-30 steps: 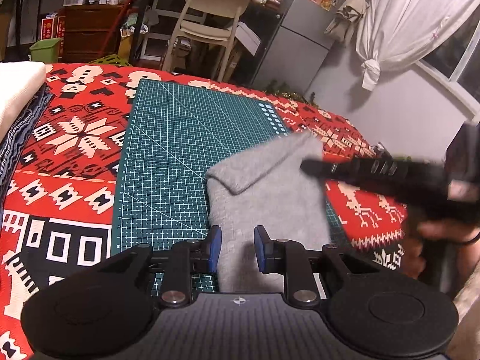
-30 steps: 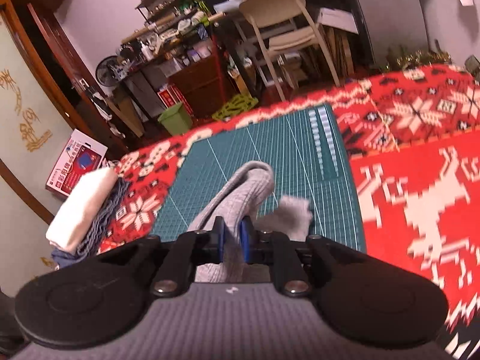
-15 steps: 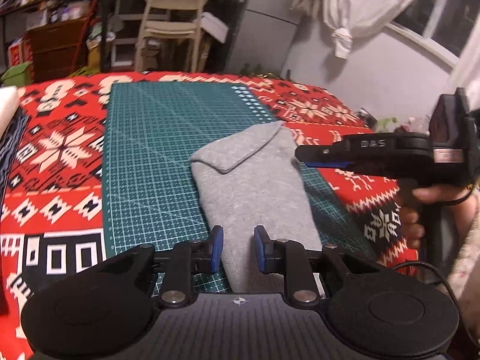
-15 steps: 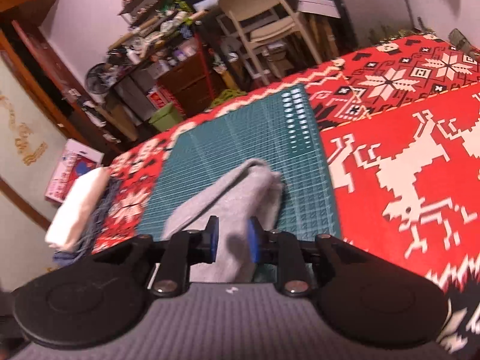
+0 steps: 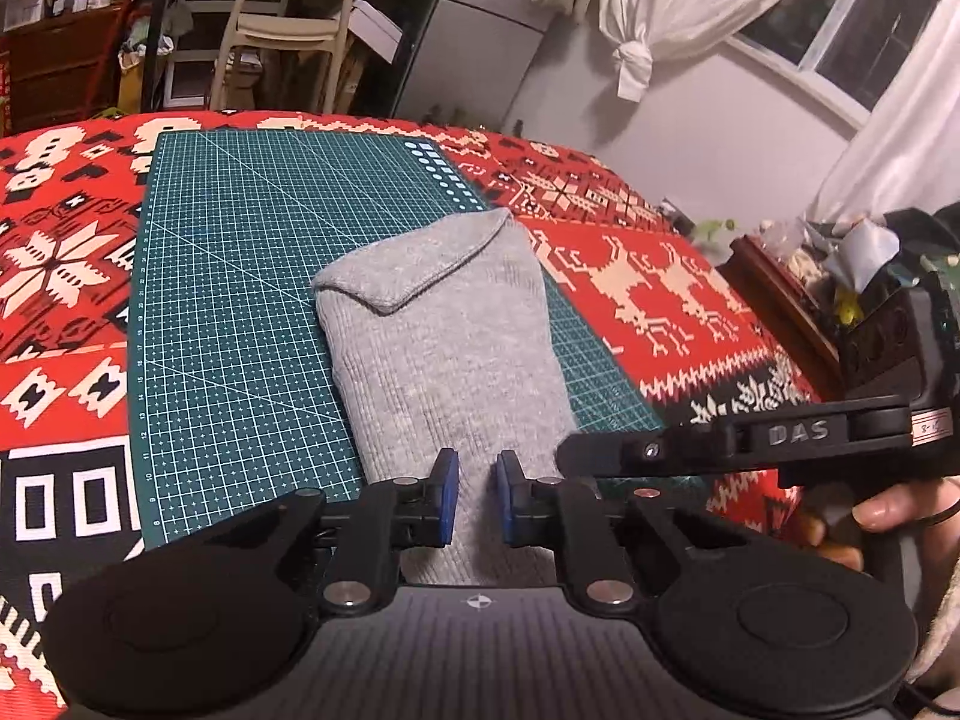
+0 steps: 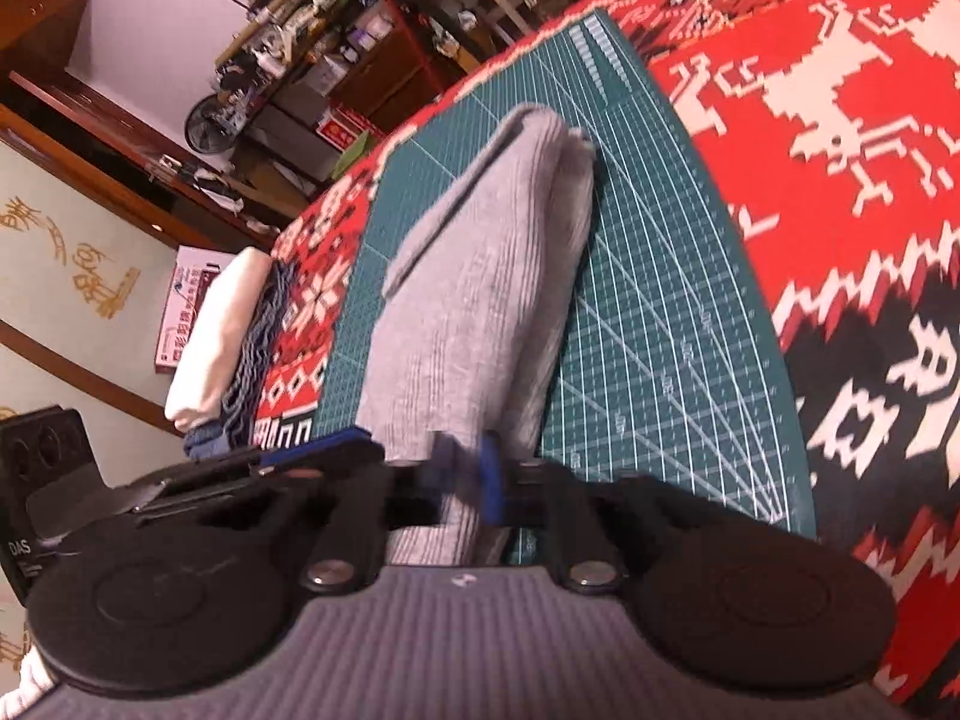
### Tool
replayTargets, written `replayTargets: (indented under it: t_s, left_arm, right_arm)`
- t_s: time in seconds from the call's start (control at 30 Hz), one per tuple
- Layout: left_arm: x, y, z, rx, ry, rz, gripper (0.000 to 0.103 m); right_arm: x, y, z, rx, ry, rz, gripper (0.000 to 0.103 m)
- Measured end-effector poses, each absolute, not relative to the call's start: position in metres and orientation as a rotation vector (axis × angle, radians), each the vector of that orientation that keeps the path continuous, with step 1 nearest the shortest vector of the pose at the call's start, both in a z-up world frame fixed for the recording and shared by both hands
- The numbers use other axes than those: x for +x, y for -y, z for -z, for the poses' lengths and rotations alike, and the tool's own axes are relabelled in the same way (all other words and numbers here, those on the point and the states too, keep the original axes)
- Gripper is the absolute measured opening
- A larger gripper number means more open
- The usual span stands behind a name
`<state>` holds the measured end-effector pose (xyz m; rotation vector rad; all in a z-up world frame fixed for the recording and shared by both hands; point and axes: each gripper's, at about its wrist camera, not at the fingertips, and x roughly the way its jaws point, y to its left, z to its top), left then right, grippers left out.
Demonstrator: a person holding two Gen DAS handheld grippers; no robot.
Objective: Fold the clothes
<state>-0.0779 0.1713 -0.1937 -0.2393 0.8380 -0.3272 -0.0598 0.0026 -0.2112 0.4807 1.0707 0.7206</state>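
Sweater (image 5: 438, 354), grey and ribbed, lies folded into a long narrow bundle on the green cutting mat (image 5: 240, 300), which sits on a red patterned blanket (image 5: 60, 252). Its long axis runs from the near edge of the mat away toward the far side, leaning a little to the right, and the far end carries a folded-over flap with a stitched hem (the flap's point aims at the mat's far right corner). The near end reaches right up to both tools.

The left gripper (image 5: 477, 495) hangs over the near end of the bundle with its blue-padded fingers (image 5: 447, 495) parted, grey fabric showing in the gap and nothing pinched. The right gripper (image 6: 462, 480) is tilted and blurred; its fingers stand apart too, over the same near end, and whether they touch the cloth is hard to tell. In the left view a hand (image 5: 864, 525) holds that tool from the right. A folded white and blue pile (image 6: 222, 336) rests well off to the left of the mat.
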Motion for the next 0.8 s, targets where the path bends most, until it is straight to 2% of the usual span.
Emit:
replayTargets:
  t_s: [0.37,0.47,0.63,0.8]
  left_arm:
    - [-0.092,-0.162,0.189,-0.109,-0.844,0.349,0.013]
    - [-0.1,-0.159,0.183,-0.079,-0.848,0.367,0.013]
    - [-0.107,-0.152,0.188,-0.01,-0.861,0.38,0.013]
    - [-0.107,-0.147,0.19,0.002,-0.867,0.378,0.013]
  right_arm:
    - [-0.07,-0.002,0.212,0.407,-1.063,-0.693,0.007]
    - [-0.077,-0.007,0.199,0.3,-1.008,-0.68,0.011]
    - [-0.091,-0.019,0.173,0.107,-0.901,-0.669,0.011]
    - [-0.107,-0.041,0.168,0.004,-0.876,-0.784,0.011]
